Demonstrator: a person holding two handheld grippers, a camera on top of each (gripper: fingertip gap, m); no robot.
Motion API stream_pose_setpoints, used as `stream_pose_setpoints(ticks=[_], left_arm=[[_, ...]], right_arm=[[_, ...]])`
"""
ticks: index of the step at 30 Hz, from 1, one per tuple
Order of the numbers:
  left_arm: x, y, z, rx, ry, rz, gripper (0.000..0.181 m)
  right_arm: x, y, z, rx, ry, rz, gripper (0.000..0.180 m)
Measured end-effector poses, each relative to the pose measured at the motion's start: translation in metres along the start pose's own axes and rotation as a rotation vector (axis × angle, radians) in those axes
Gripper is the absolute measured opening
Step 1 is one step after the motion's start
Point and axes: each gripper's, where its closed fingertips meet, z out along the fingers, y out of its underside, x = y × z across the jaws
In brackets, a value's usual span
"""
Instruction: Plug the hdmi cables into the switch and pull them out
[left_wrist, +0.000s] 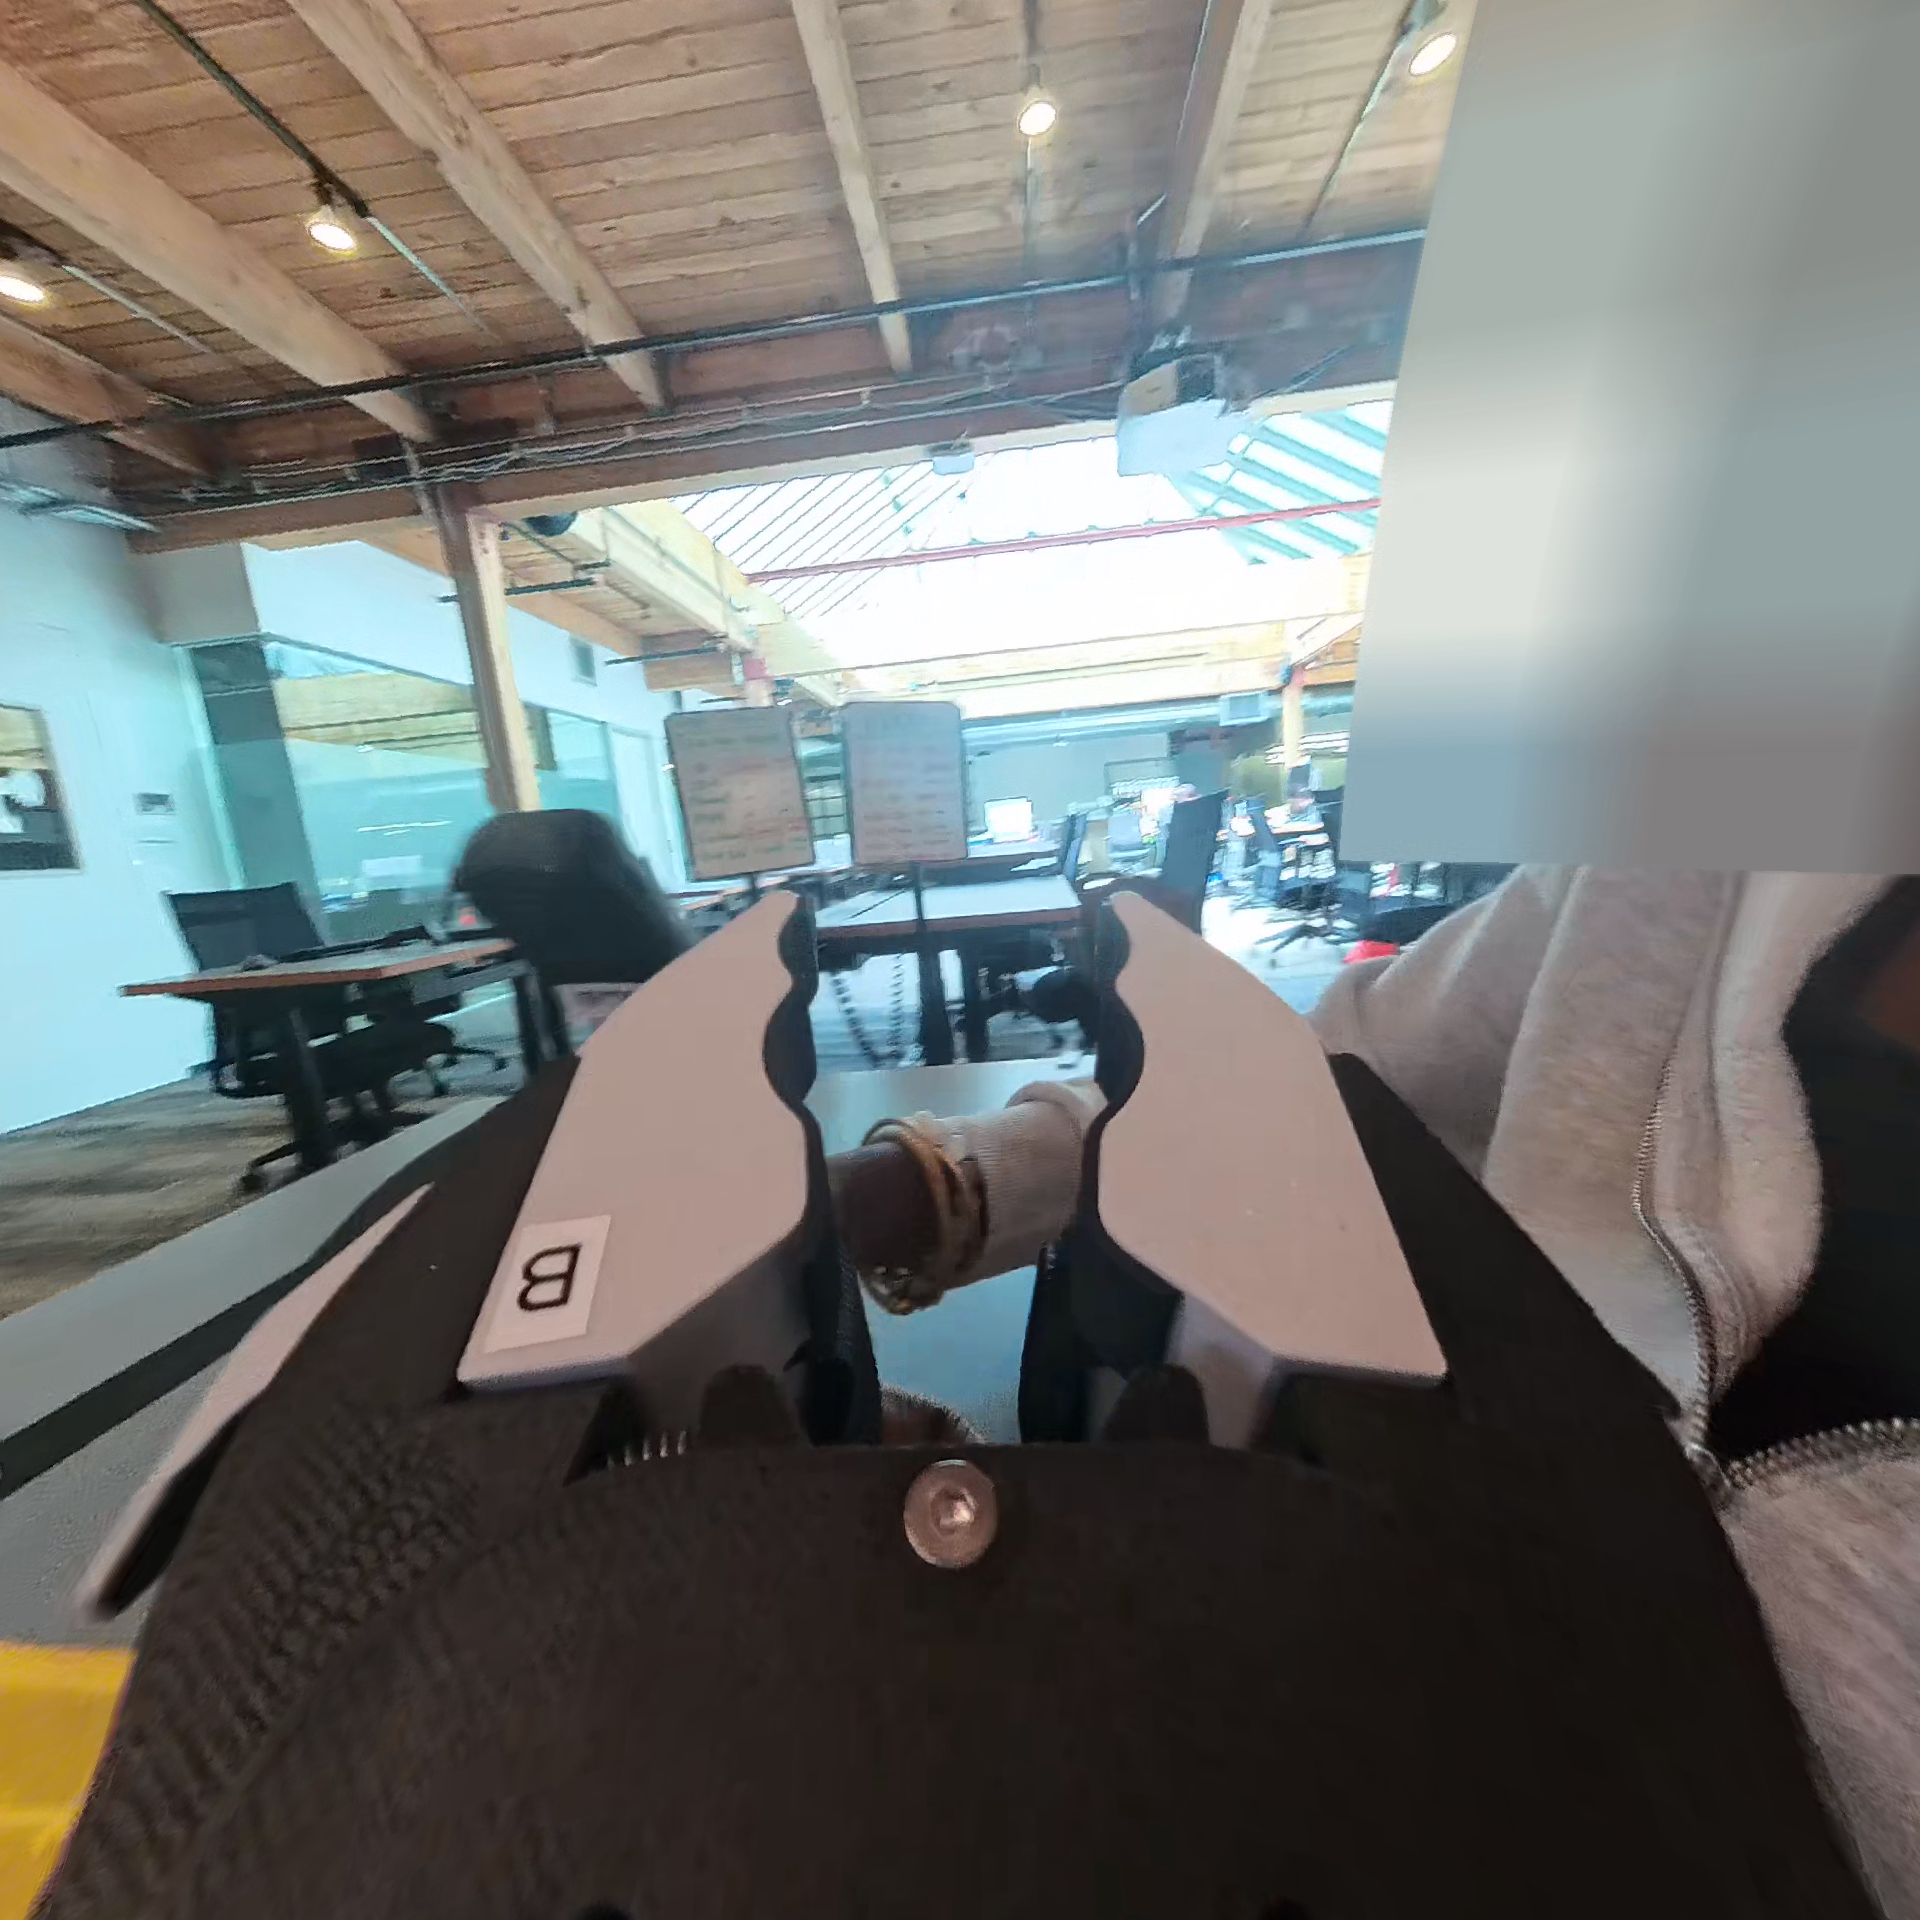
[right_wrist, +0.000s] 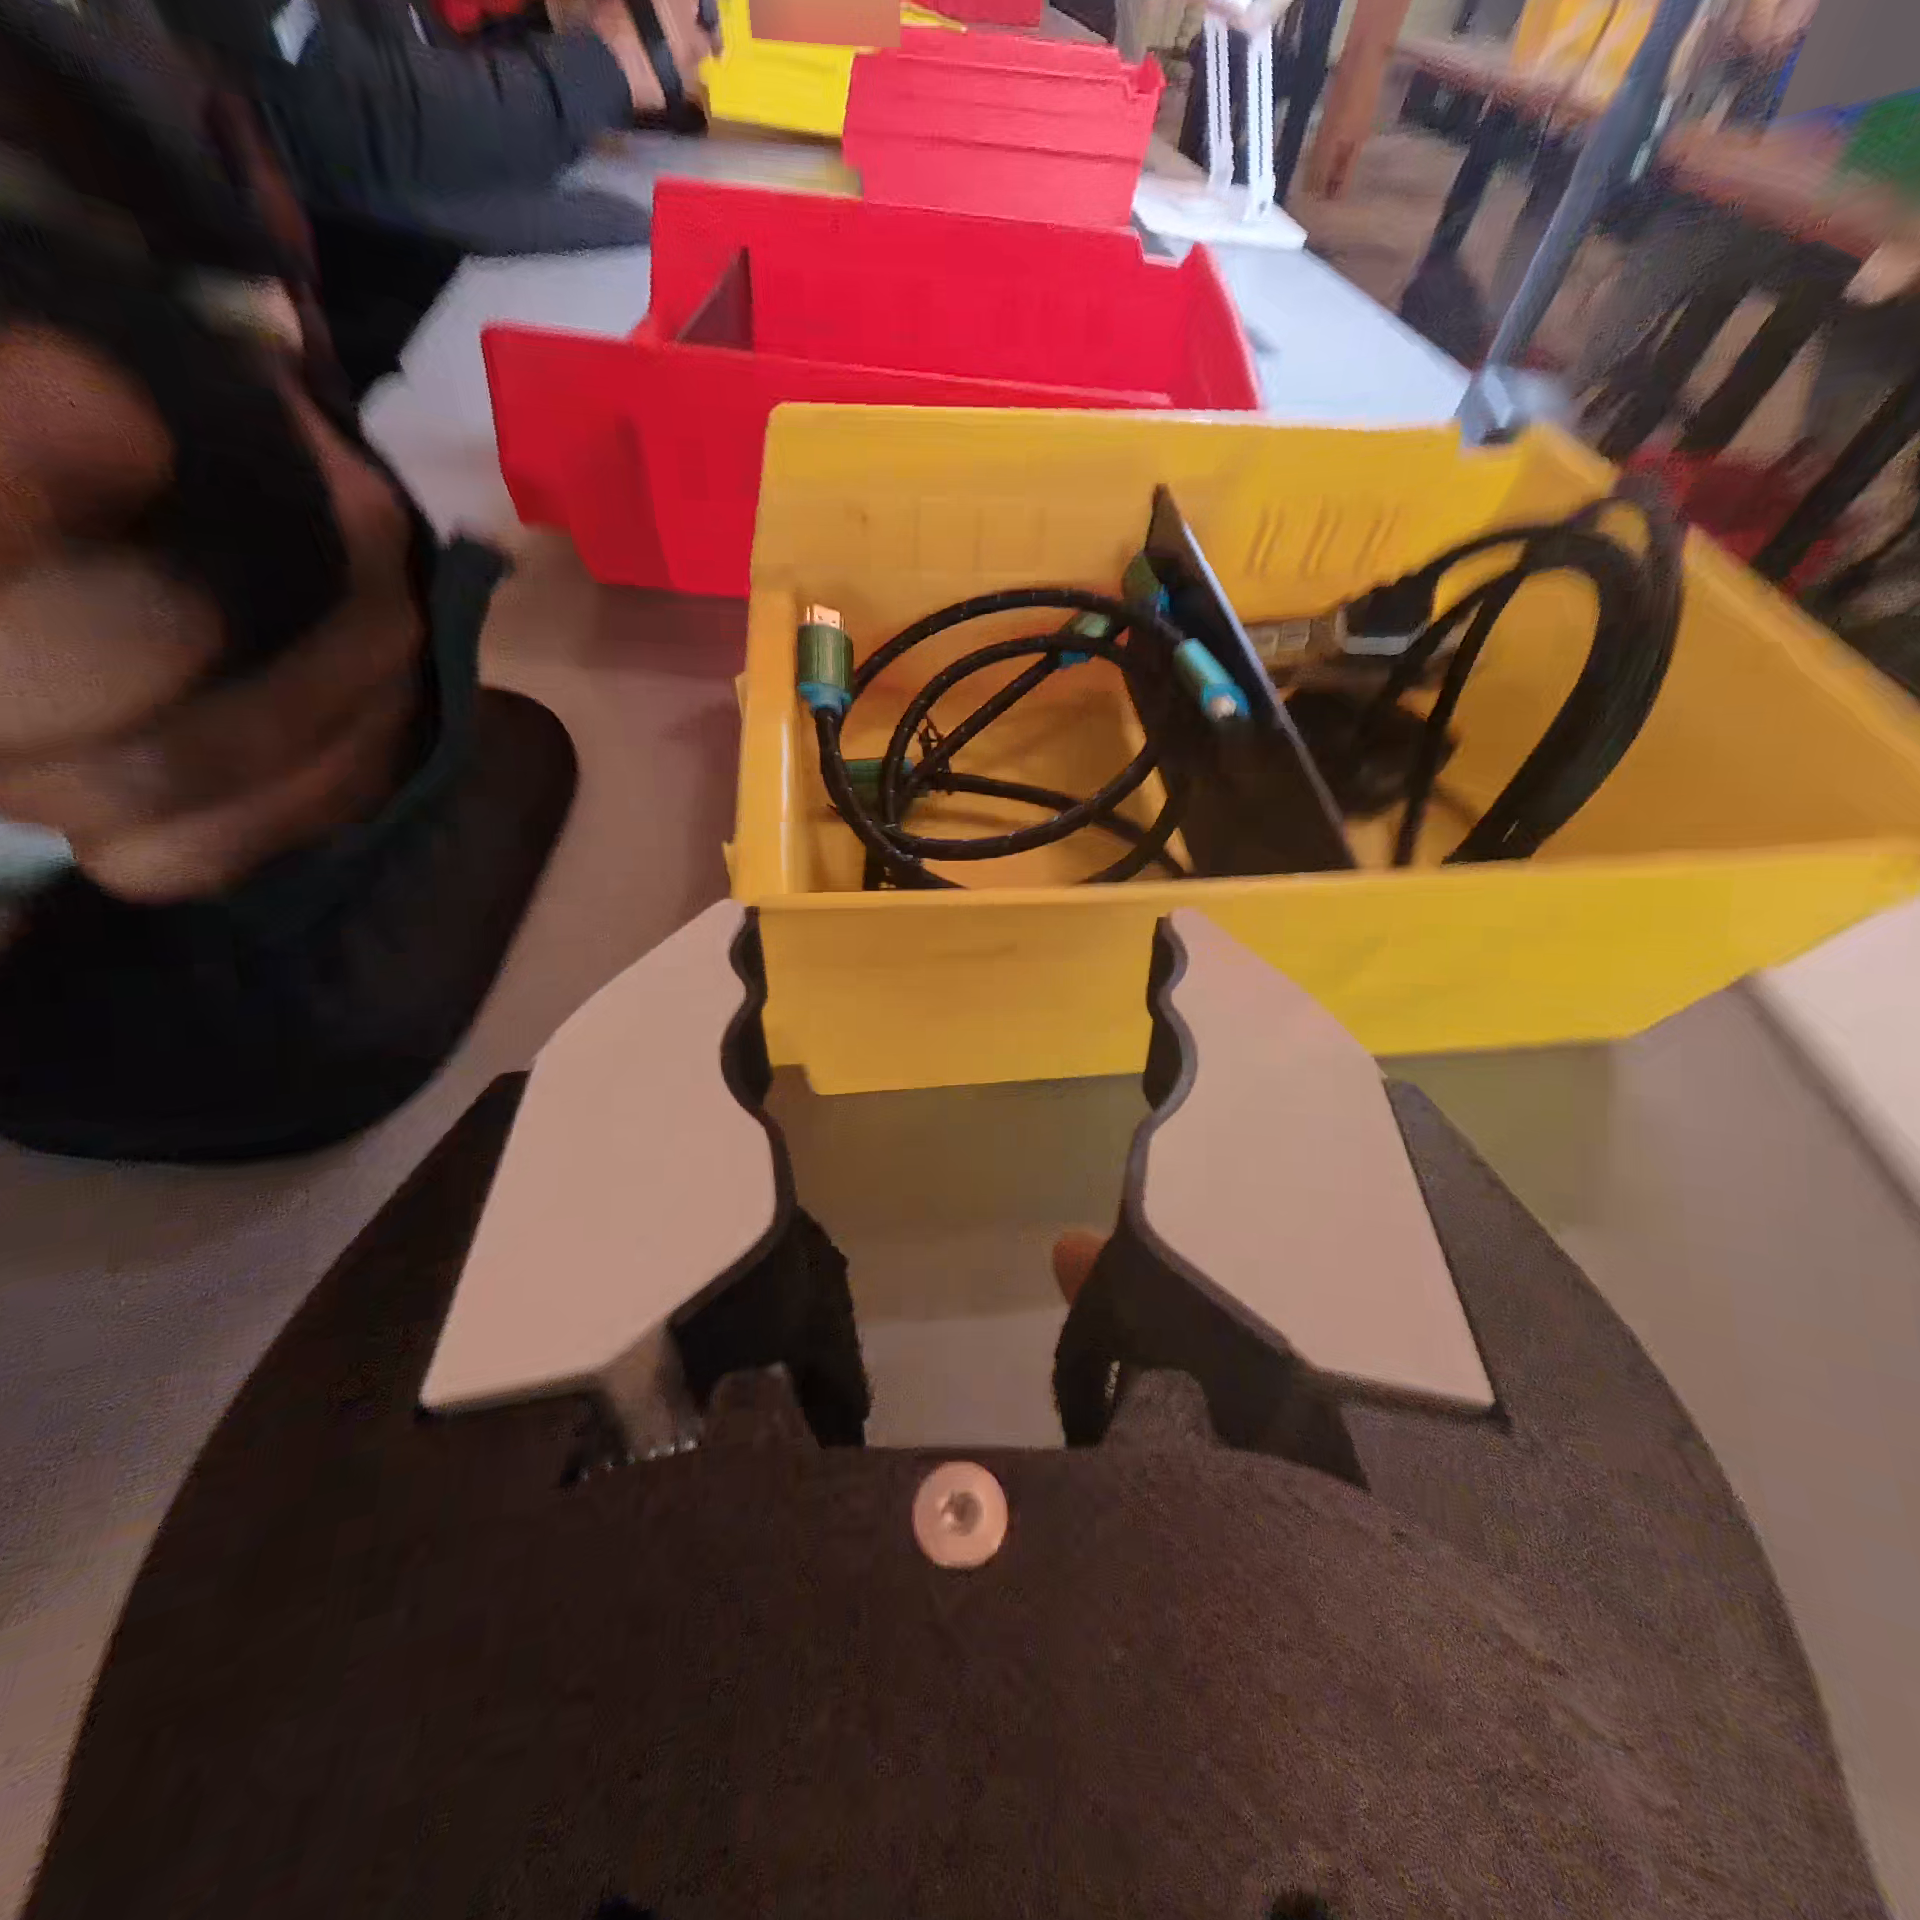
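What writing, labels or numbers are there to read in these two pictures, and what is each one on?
White sticker on a finger of the left gripper: one large black character; I do not copy writing out.
Two whiteboards across the room: handwriting, too blurred to read.
Right wrist view: no writing shows on the yellow bin or the red bins.

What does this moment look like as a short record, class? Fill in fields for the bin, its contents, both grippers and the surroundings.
bin: yellow bin on a grey table, split by a dark divider
contents: coiled black cables with green plugs on one side, more black cables on the other
left gripper: open, empty, pointing across the office
right gripper: open, empty, facing the bin's front wall
behind: red bin
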Motion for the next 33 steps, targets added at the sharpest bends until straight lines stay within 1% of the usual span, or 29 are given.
stream_pose_setpoints(ticks=[1,2,3,4,6,8,10,12,13,14,15,16,19,20,22,26,27,28,29,30,31,32,33], left_arm=[[0.0,-0.006,-0.003,-0.013,-0.033,0.026,0.049],[0.003,-0.014,-0.008,-0.016,-0.067,0.053,0.049],[0.006,-0.024,-0.016,-0.012,-0.103,0.076,0.054],[0.011,-0.036,-0.026,-0.002,-0.127,0.095,0.051],[0.021,-0.063,-0.054,0.023,-0.188,0.121,0.05],[0.018,-0.093,-0.097,0.035,-0.342,0.157,0.051],[0.004,-0.124,-0.159,0.042,-0.602,0.222,0.051],[-0.02,-0.153,-0.244,0.042,-0.958,0.288,0.051],[-0.028,-0.16,-0.288,0.025,-1.124,0.303,0.052],[-0.032,-0.162,-0.327,-0.003,-1.256,0.304,0.054],[-0.035,-0.16,-0.362,-0.035,-1.363,0.285,0.056],[-0.035,-0.155,-0.388,-0.074,-1.439,0.259,0.059],[-0.038,-0.137,-0.443,-0.201,-1.583,0.203,0.063],[-0.041,-0.133,-0.459,-0.242,-1.63,0.195,0.064],[-0.05,-0.125,-0.484,-0.342,-1.689,0.163,0.064],[-0.079,-0.092,-0.51,-0.566,-1.647,0.011,0.063],[-0.084,-0.084,-0.513,-0.611,-1.631,-0.012,0.058],[-0.087,-0.076,-0.51,-0.656,-1.59,-0.026,0.046],[-0.088,-0.073,-0.509,-0.68,-1.593,-0.015,0.045],[-0.085,-0.075,-0.51,-0.708,-1.623,0.021,0.035],[-0.078,-0.076,-0.509,-0.737,-1.644,0.051,0.021],[-0.069,-0.075,-0.504,-0.758,-1.637,0.055,0.009],[-0.058,-0.07,-0.494,-0.757,-1.597,0.028,0.013]], right_arm=[[-0.005,-0.004,0.0,-0.009,0.042,-0.107,0.072],[-0.009,-0.009,0.0,-0.008,0.095,-0.199,0.076],[-0.015,-0.014,0.0,-0.003,0.145,-0.279,0.076],[-0.023,-0.02,0.0,0.013,0.176,-0.348,0.072],[-0.046,-0.032,0.004,0.06,0.168,-0.426,0.068],[-0.068,-0.034,0.012,0.06,0.137,-0.465,0.067],[-0.082,-0.025,0.023,-0.005,0.127,-0.548,0.066],[-0.078,-0.012,0.03,-0.104,0.184,-0.648,0.064],[-0.069,-0.003,0.032,-0.174,0.231,-0.688,0.06],[-0.054,0.007,0.03,-0.263,0.285,-0.701,0.053],[-0.04,0.014,0.027,-0.335,0.33,-0.695,0.055],[-0.029,0.017,0.02,-0.379,0.363,-0.675,0.047],[-0.006,0.024,-0.004,-0.516,0.373,-0.569,0.044],[-0.003,0.021,-0.009,-0.5,0.365,-0.55,0.043],[-0.009,0.009,-0.012,-0.395,0.318,-0.514,0.043],[-0.038,-0.007,-0.003,-0.281,0.209,-0.467,0.044],[-0.046,-0.008,0.0,-0.274,0.185,-0.472,0.044],[-0.054,-0.008,0.003,-0.275,0.166,-0.479,0.045],[-0.06,-0.006,0.006,-0.282,0.149,-0.488,0.046],[-0.066,-0.004,0.009,-0.287,0.132,-0.498,0.047],[-0.073,-0.003,0.012,-0.283,0.114,-0.501,0.047],[-0.081,-0.004,0.017,-0.263,0.094,-0.493,0.047],[-0.091,-0.007,0.023,-0.227,0.069,-0.468,0.046]])
